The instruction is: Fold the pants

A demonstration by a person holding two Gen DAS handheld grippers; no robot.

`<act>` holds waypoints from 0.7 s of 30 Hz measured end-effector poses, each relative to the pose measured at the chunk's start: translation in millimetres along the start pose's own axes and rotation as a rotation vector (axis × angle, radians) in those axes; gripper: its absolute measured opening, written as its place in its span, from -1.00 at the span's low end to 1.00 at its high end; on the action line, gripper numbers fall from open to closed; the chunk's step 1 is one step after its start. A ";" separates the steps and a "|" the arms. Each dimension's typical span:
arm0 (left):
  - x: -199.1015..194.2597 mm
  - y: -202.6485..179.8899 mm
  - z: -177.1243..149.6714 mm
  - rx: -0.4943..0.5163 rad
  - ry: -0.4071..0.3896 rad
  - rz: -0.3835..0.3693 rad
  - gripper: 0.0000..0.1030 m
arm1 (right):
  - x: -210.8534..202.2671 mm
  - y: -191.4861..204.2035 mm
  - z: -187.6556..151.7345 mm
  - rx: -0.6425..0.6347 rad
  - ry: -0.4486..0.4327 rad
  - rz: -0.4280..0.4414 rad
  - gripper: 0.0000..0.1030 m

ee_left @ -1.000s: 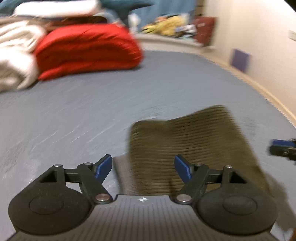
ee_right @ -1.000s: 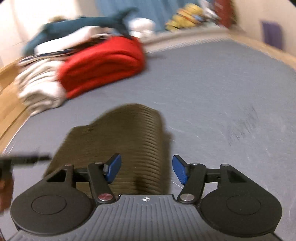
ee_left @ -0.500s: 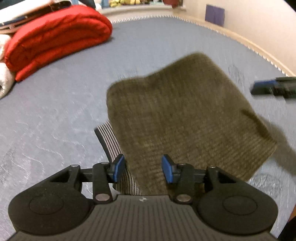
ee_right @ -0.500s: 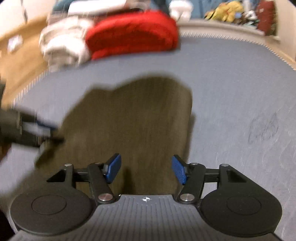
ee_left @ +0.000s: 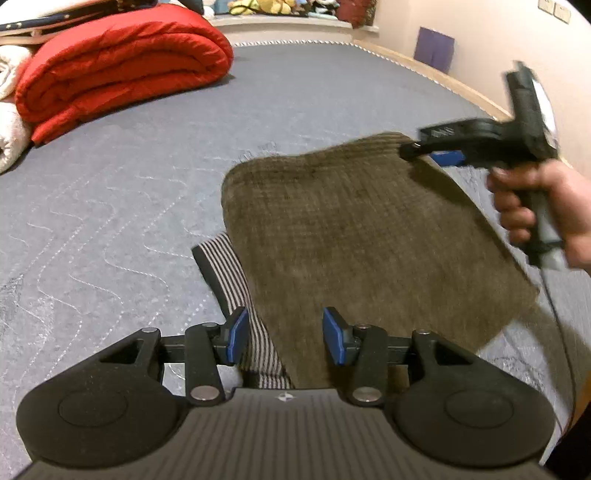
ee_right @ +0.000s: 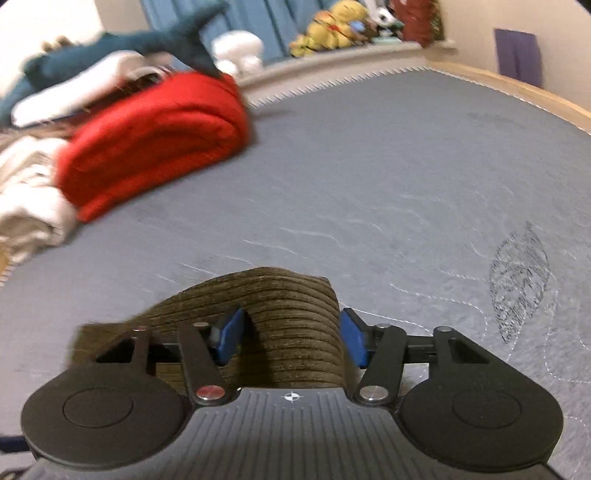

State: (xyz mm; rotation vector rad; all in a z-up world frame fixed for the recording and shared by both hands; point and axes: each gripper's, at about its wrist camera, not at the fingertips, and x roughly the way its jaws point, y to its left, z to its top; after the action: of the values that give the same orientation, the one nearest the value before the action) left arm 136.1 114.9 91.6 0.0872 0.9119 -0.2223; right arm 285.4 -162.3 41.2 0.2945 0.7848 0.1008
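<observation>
- pants (ee_left: 362,236) – brown corduroy, folded into a flat packet – lie on the grey quilted mattress (ee_left: 110,192), toward its near right part; a striped waistband (ee_left: 236,295) sticks out from under the packet's left edge.
- left gripper (ee_left: 281,336): jaws part open, its blue pads (ee_left: 236,334) apart, straddling the near edge of the pants and the waistband; the pads do not press the cloth. the jaws have been closing.
- right gripper (ee_right: 291,338): jaws apart around the far right corner of the pants, where the cloth humps up between the pads; the right pad (ee_right: 352,341) sits just beside the fold's edge, and whether it touches i cannot tell. no firm pinch shows. these jaws have just been closing too, with cloth between them.
- in the left wrist view the right gripper (ee_left: 436,147) reaches that far corner from the right, held by a hand (ee_left: 543,210) – a cable hangs down from it.
- no containers in view.
- a red quilt (ee_left: 122,70), rolled, lies at the far left of the mattress beside pale bedding (ee_left: 11,125); a blue plush shark (ee_right: 122,44) rests on top of that heap.
- soft toys (ee_right: 332,26) line the ledge beyond the far edge.
</observation>
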 end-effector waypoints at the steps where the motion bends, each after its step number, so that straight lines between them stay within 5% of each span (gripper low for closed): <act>1: 3.1 -2.9 -1.6 0.016 0.013 0.002 -0.06 | 6.1 0.3 -0.1 0.008 0.002 -0.013 0.08; 9: 9.9 -13.8 -9.9 0.083 0.047 0.032 -0.06 | 30.5 -21.1 1.4 0.100 0.022 -0.014 0.16; 14: -3.1 -13.0 -14.5 0.095 0.026 0.049 -0.06 | -0.6 -20.5 0.9 0.132 0.027 0.015 0.19; 17: -17.7 -10.6 -19.9 0.108 -0.020 0.021 -0.05 | -38.5 -9.0 -0.7 0.048 0.027 0.103 0.28; 21: -5.7 -8.7 -34.2 0.123 0.042 0.034 0.02 | -84.2 15.8 -33.9 -0.228 0.113 0.258 0.45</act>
State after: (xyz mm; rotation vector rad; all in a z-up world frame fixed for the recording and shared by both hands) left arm 104.3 113.1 75.4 0.2222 0.9371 -0.2456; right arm 202.3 -156.3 80.6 0.1733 0.8363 0.4494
